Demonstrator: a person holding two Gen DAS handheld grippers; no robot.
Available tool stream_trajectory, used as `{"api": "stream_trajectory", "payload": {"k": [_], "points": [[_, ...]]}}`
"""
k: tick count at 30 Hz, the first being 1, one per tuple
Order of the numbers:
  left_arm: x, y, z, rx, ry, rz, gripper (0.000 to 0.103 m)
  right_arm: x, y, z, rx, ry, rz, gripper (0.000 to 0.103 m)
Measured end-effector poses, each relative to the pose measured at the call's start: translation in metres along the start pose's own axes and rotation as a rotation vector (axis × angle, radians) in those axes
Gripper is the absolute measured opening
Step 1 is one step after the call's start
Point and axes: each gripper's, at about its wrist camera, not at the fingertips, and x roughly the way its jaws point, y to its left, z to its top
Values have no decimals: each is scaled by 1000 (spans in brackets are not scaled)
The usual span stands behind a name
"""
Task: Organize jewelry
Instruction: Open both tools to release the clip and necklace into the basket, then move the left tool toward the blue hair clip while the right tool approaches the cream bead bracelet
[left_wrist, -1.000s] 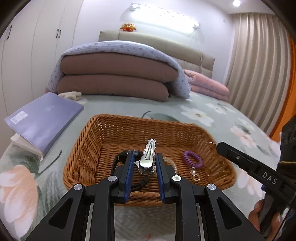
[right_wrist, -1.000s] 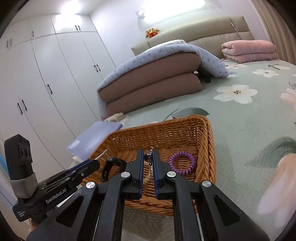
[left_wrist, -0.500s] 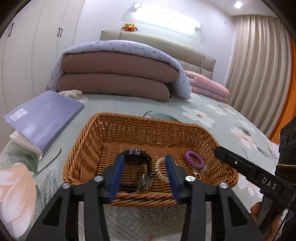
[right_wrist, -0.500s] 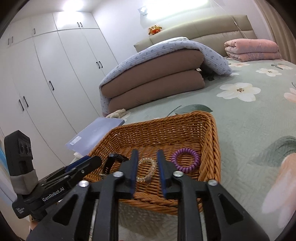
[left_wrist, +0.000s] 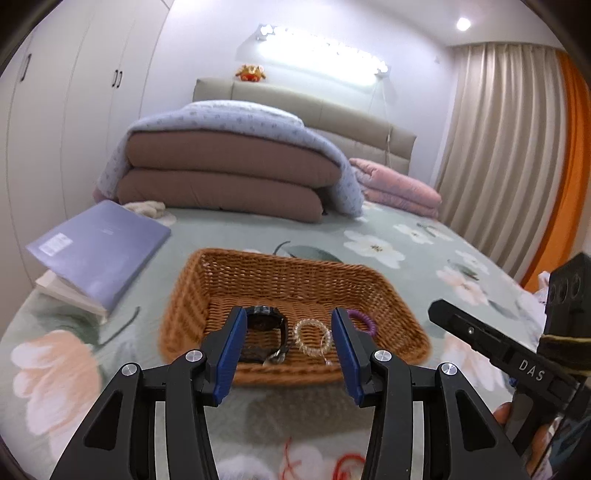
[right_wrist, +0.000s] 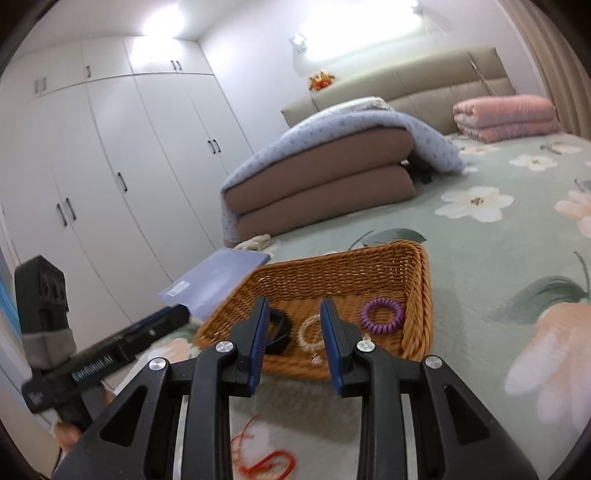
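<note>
A wicker basket (left_wrist: 280, 273) (right_wrist: 369, 266) sits on the floral bedspread. It holds a black watch (left_wrist: 264, 325) (right_wrist: 277, 328), a clear bead bracelet (left_wrist: 312, 338) (right_wrist: 312, 334), a purple coil hair tie (left_wrist: 364, 321) (right_wrist: 382, 314) and a silver clip (left_wrist: 275, 357). My left gripper (left_wrist: 288, 345) is open and empty, held back from the basket's near rim. My right gripper (right_wrist: 293, 332) is open and empty, also in front of the basket. A red cord (right_wrist: 267, 459) (left_wrist: 343, 463) lies on the bedspread below both grippers.
A purple book (left_wrist: 99, 243) (right_wrist: 218, 275) rests on a white one left of the basket. Folded brown quilts under a blue blanket (left_wrist: 229, 173) lie behind, with a pink quilt (left_wrist: 399, 188) at the right. White wardrobes (right_wrist: 110, 166) stand at the left.
Both grippers opened and pulled back from the basket. The left let go of the silver clip, which now lies in the basket; the right released its small jewelry piece there.
</note>
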Motion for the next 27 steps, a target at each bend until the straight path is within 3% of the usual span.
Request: {"api": "stream_trajectory", "payload": {"k": [4, 10, 13, 16, 18, 22, 27], "points": [[-53, 12, -10, -1, -21, 42, 49, -36, 23, -28, -29, 16, -16, 32], [-99, 55, -53, -123, 21, 73, 49, -50, 40, -79, -92, 99, -103, 32], [-91, 76, -74, -216, 68, 47, 49, -46, 36, -94, -76, 129, -103, 32], [-72, 78, -88, -229, 114, 43, 49, -40, 32, -101, -75, 153, -118, 32], [-60, 71, -94, -204, 156, 35, 49, -35, 30, -105, -76, 173, -115, 32], [-40, 49, -108, -88, 227, 108, 49, -22, 28, -110, -84, 228, -133, 32], [-23, 28, -121, -1, 297, 129, 49, -4, 40, -120, -160, 308, -165, 32]]}}
